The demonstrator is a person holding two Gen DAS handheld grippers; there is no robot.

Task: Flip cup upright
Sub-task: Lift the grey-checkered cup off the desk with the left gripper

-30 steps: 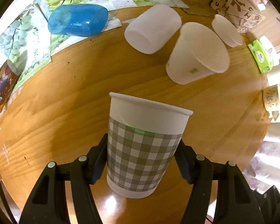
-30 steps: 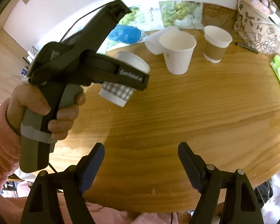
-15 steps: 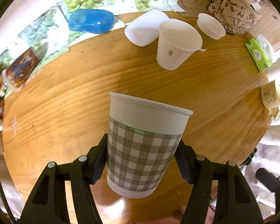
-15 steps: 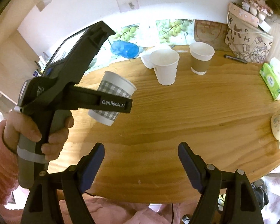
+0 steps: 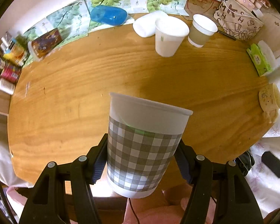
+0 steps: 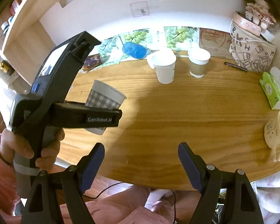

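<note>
Grey-checked paper, the cup (image 5: 141,147) is pinched mouth-up between my left gripper (image 5: 141,160)'s pads, lifted over the wooden table (image 5: 65,97) at its 7 o'clock edge. Over the last second I've tipped it from slanted to nearly upright, so only setting down remains; my right gripper (image 6: 141,166) hangs spread and empty.

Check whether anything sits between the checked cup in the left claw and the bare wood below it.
Nothing visible does. The checked cup, held in the left claw, hangs over bare table; the white cup and brown-sleeved cup stand far back.
</note>
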